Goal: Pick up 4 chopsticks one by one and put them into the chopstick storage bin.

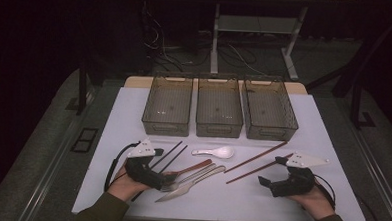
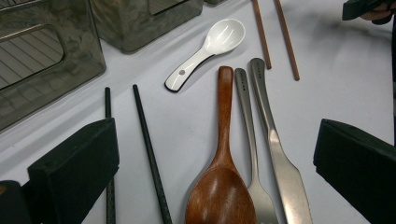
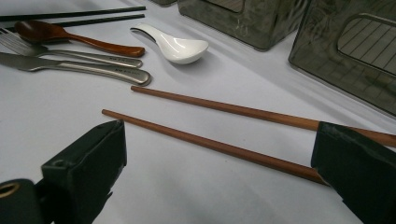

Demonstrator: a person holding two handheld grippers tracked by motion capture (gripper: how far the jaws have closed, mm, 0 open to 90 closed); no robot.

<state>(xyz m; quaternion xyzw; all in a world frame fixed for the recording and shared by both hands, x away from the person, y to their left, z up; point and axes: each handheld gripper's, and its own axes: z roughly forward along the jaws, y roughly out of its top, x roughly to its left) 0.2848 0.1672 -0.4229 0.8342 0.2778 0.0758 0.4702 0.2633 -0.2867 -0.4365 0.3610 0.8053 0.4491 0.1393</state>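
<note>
Left gripper (image 1: 157, 178): jaws wide apart, nothing held, low over table (image 1: 133, 118) at left, palm beneath; black chopsticks (image 2: 149, 149), wooden spoon (image 2: 222, 182), fork (image 2: 254, 186) and knife (image 2: 285, 172) between its jaws in its own view, all cut off at bottom edge. Centre: white spoon (image 1: 214, 152) flat, three grey bins (image 1: 219, 111) behind, contents hard to make out. Right gripper (image 1: 273, 179): jaws spread, empty, low at right, pointing left; brown chopsticks (image 3: 219, 147) between jaws, far ends hidden behind right jaw.
</note>
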